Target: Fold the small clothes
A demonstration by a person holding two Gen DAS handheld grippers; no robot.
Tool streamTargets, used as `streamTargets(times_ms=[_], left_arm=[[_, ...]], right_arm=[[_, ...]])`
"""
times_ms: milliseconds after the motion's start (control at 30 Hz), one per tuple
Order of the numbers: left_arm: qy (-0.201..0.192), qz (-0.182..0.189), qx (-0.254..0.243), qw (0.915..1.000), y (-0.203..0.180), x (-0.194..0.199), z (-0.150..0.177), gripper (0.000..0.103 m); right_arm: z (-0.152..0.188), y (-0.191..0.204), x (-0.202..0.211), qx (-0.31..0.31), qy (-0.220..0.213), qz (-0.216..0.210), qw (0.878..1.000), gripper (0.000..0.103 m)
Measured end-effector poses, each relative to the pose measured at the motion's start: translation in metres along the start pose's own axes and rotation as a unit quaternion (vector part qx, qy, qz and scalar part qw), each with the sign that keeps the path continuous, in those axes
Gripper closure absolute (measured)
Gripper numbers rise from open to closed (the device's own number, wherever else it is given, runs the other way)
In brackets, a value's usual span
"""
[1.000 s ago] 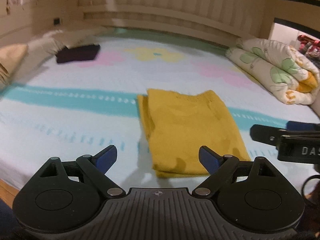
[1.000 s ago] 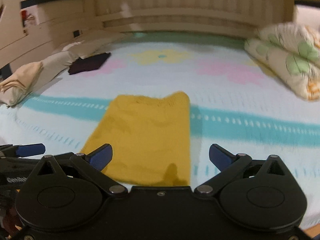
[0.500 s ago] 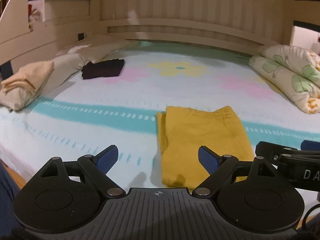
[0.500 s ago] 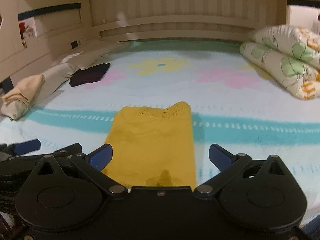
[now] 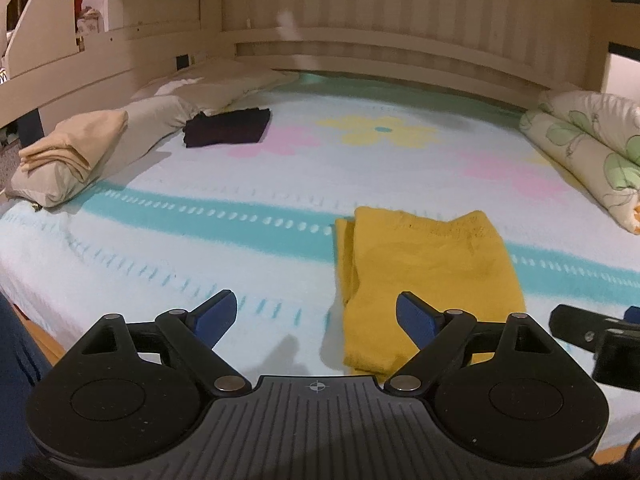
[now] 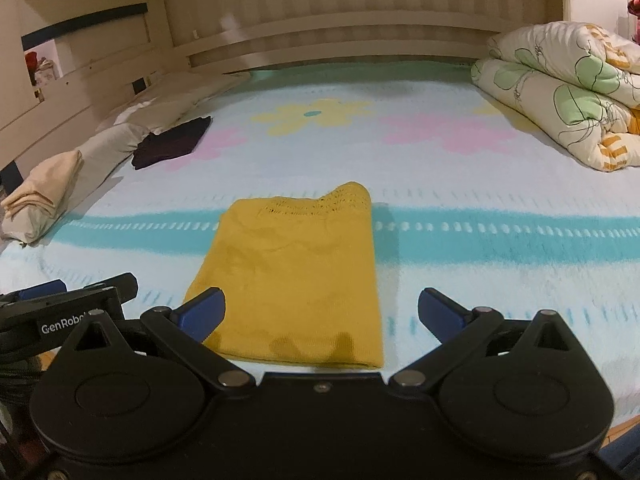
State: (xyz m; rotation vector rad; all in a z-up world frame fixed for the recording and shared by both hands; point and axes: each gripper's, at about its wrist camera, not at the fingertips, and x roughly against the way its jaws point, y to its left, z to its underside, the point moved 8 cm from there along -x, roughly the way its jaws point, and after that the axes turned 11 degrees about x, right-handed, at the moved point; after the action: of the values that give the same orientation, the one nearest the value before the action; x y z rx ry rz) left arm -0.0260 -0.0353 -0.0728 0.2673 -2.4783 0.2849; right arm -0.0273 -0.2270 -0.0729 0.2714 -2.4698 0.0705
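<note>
A yellow knit garment (image 5: 428, 276) lies folded into a long flat rectangle near the front edge of the bed; it also shows in the right wrist view (image 6: 294, 276). My left gripper (image 5: 316, 314) is open and empty, hovering above the bed edge just left of the garment's near end. My right gripper (image 6: 320, 312) is open and empty, held above the garment's near end. Each gripper shows at the edge of the other's view.
A folded dark garment (image 5: 226, 128) lies at the far left of the bed. A beige folded cloth (image 5: 72, 148) rests on a pillow at the left. A rolled floral quilt (image 6: 560, 92) lies at the right. A wooden headboard (image 5: 400, 20) stands behind.
Both grippers have pulled back and risen from the yellow garment, which now looks smaller and farther. The left view has swung left, showing more of the pillow side. Both stay open.
</note>
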Motion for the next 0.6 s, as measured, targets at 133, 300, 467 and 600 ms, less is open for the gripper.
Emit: streamTargets(times_ms=[133, 300, 467, 600], left_arm=[[0.013, -0.006, -0.002, 0.9999, 0.004, -0.004, 0.004, 0.016], [0.02, -0.013, -0.009, 0.9997, 0.006, -0.006, 0.008, 0.016], [0.028, -0.011, -0.016, 0.9994, 0.003, -0.005, 0.011, 0.016], [0.04, -0.004, -0.017, 0.999, 0.0, -0.005, 0.015, 0.016]], right_arm=[[0.002, -0.002, -0.001, 0.001, 0.003, 0.003, 1.0, 0.001], [0.007, -0.007, -0.001, 0.0, 0.007, 0.002, 1.0, 0.001], [0.01, -0.008, -0.004, -0.001, 0.014, 0.005, 1.0, 0.0], [0.012, -0.007, -0.005, 0.005, 0.016, 0.005, 1.0, 0.0]])
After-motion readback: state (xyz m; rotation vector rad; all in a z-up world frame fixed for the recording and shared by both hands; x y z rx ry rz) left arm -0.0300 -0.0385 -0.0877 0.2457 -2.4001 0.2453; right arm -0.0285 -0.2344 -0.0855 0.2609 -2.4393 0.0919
